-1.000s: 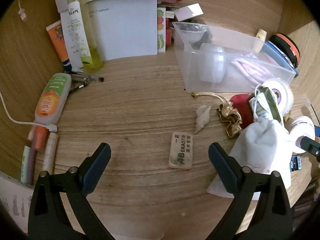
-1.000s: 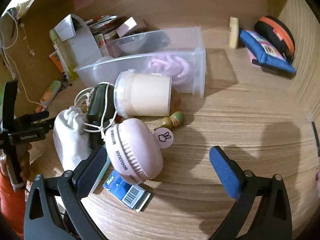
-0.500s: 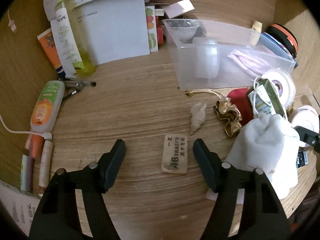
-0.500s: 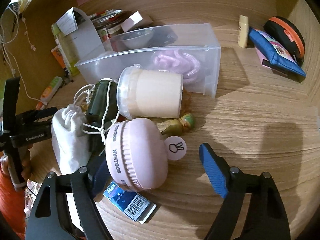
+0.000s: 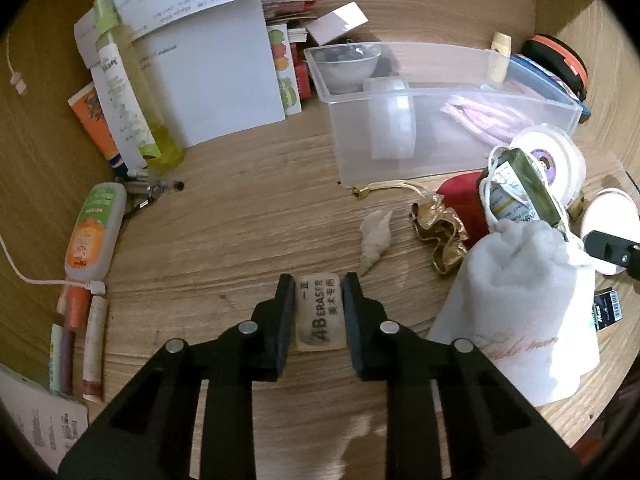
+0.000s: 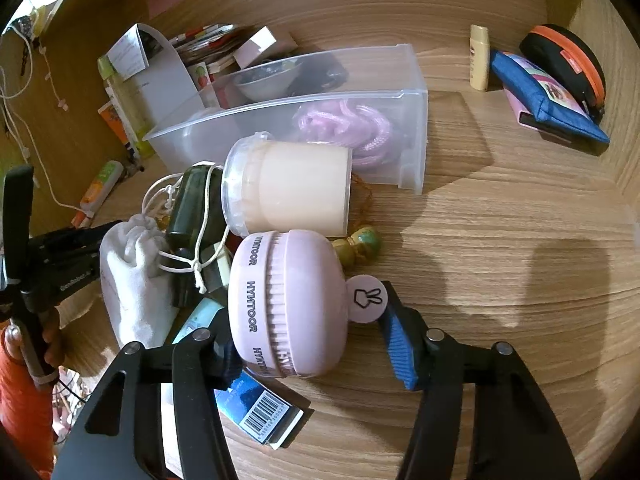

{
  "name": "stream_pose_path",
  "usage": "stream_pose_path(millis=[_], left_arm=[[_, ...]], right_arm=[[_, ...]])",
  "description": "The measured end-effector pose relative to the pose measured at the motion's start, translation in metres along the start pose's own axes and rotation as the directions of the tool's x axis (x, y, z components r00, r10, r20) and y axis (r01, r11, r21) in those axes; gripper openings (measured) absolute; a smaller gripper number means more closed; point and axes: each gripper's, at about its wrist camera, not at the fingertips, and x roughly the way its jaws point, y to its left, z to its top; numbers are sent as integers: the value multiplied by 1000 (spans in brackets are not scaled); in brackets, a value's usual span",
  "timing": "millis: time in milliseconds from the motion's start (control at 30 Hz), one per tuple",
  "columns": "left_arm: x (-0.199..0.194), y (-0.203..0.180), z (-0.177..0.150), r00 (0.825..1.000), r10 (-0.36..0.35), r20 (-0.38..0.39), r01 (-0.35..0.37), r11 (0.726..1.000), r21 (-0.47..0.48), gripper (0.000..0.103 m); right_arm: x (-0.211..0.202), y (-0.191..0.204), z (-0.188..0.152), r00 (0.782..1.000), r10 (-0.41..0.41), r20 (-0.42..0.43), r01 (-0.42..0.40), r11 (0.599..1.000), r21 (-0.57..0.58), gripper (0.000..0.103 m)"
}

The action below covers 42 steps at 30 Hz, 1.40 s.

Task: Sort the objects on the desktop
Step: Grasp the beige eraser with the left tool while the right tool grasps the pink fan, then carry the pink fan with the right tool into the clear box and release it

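A worn beige eraser (image 5: 320, 312) printed "4B ERASER" lies flat on the wooden desk. My left gripper (image 5: 318, 280) is closing on it, and both black pads touch its long sides. In the right wrist view a round pink case (image 6: 288, 304) marked HYNTOOR rests on its edge between the jaws of my right gripper (image 6: 306, 308). Those jaws are closing too. The left finger sits against the case. The blue right pad (image 6: 396, 344) touches only the small rabbit tab (image 6: 368, 300), with a gap to the case body.
A clear plastic bin (image 5: 440, 152) holding a bowl and pink cord stands behind. A white drawstring pouch (image 5: 520, 300), seashell (image 5: 376, 236), red-and-gold pouch (image 5: 460, 200) and cream jar (image 6: 296, 192) crowd the middle. Bottles and tubes (image 5: 94, 232) lie left; a blue pencil case (image 6: 552, 104) far right.
Both grippers' jaws have narrowed from wide open. The left ones now touch the eraser's sides; the right ones have drawn in around the pink case.
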Motion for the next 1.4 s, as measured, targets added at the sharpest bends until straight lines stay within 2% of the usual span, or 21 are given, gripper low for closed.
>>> stream_pose_path(millis=[267,733,867,1200,1400], left_arm=[[-6,7,-1,999,-44,16,45,998,-47,23],[-58,6,23,980,-92,178,110,989,-95,23],[-67,0,33,973,-74,217,94,992,-82,23],[-78,-3,62,959,-89,270,113,991,-75,23],[-80,-8,79,948,-109,298,138,988,-76,23]], right_arm=[[-11,-5,3,999,31,25,-31,999,19,54],[-53,0,23,990,-1,141,8,999,-48,54],[-63,1,31,986,-5,168,15,998,-61,54],[-74,12,72,970,12,241,17,993,-118,54],[-67,13,95,968,48,247,-19,993,-117,54]])
